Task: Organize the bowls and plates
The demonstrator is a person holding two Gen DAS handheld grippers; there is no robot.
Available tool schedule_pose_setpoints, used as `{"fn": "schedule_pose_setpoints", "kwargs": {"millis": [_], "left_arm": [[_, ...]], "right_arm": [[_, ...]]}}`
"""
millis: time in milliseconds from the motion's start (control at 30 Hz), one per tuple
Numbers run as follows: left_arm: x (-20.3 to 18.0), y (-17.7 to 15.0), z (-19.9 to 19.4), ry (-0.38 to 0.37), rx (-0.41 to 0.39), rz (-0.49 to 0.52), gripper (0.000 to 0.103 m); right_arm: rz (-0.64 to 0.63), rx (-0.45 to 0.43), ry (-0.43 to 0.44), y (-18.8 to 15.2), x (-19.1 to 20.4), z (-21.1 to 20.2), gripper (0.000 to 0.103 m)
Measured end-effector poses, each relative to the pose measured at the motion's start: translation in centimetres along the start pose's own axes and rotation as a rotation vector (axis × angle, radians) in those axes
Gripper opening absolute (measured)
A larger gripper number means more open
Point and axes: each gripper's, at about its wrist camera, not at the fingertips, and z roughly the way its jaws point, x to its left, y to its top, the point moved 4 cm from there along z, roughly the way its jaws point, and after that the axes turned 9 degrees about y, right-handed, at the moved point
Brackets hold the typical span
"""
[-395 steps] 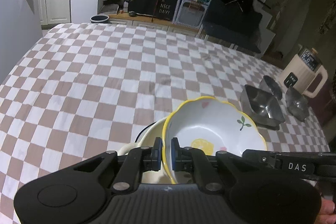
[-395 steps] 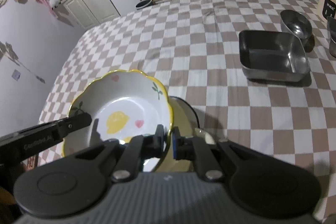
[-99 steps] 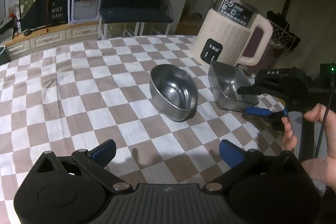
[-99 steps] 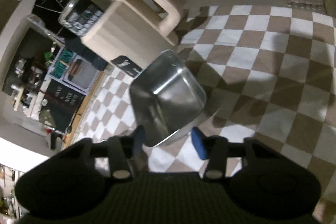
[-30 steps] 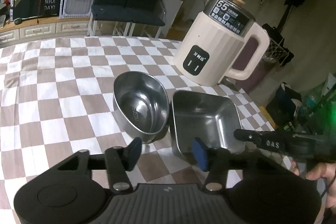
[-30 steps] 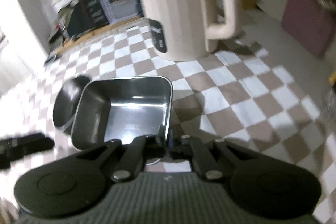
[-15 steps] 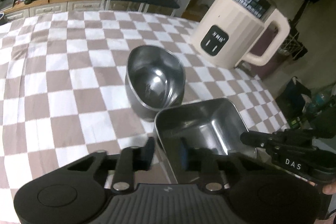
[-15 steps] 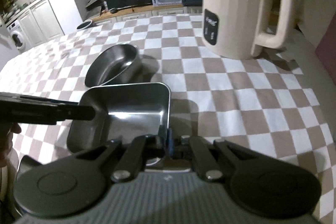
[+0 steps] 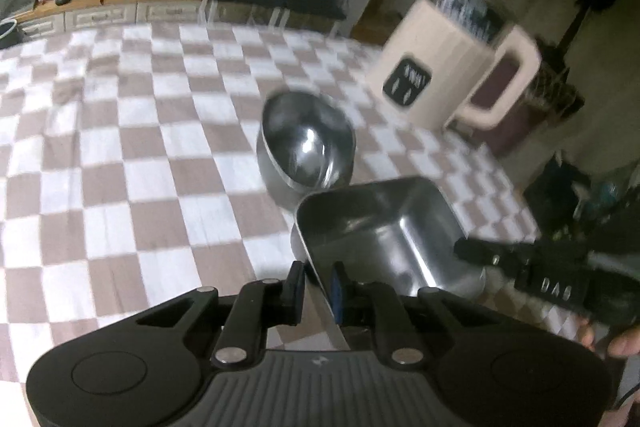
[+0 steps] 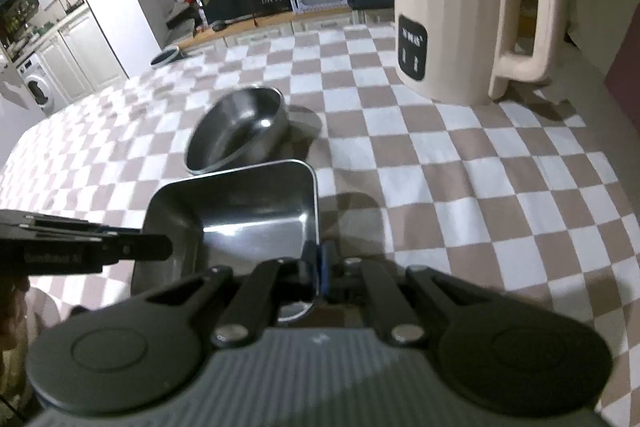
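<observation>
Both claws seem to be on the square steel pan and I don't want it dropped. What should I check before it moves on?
1. Left claw shut on the square pan rim: ok.
2. Right claw shut on the opposite rim: ok.
3. Pan empty: ok.
4. Pan clear of the oval steel bowl: cannot tell; rims overlap in view.
5. Pan apart from the cream kettle: ok.
6. Left view sharp enough to judge position: not ok, blurred.

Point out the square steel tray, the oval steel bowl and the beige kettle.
square steel tray [image 10: 256, 223], right wrist view, on its inner floor.
oval steel bowl [image 10: 240, 131], right wrist view, on its inside.
beige kettle [image 10: 444, 47], right wrist view, on its ribbed body.
</observation>
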Motion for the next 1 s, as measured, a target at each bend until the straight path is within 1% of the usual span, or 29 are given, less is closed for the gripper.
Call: {"fn": "schedule_pose_setpoints", "kwargs": {"millis": [100,200,367,467,533,733,867,1000], "left_arm": [[0.6,0.8,-2.3,-0.015,-0.058,-0.034,0.015],[1.0,1.1,-4.5,-0.018,-0.101,-0.04,0.015],[1.7,0.4,-7.3,0.0,-0.125,-0.037,0.015],[2.0,-0.4,-9.1,-0.001,-0.142,-0.023,0.015],[2.3,-0.9,-10.3,-0.006,-0.151,-0.018,0.015],[2.8,-3.2,-13.1,-0.021,-0.152,0.011,0.015],[2.9,-4.8,-13.7,-0.026,-0.13,0.03,0.015],[2.9,-6.0,-13.3,0.001,-0.104,0.054,0.015]], "right_arm": [[0.015,-0.042,0.03,0.2,0.9,-1.5,0.003],[0.013,-0.075,0.054,0.3,2.3,-2.9,0.004],[-0.012,-0.128,0.084,-0.3,5.2,-5.4,0.004],[-0.04,-0.172,0.086,-0.8,7.0,-7.2,0.005],[-0.044,-0.186,0.092,-1.6,7.8,-8.0,0.005],[-0.025,-0.192,0.113,-3.2,9.4,-9.5,0.005],[0.002,-0.217,0.111,-4.3,9.8,-10.2,0.005],[0.003,-0.2,0.098,-5.3,10.3,-10.0,0.007]]}}
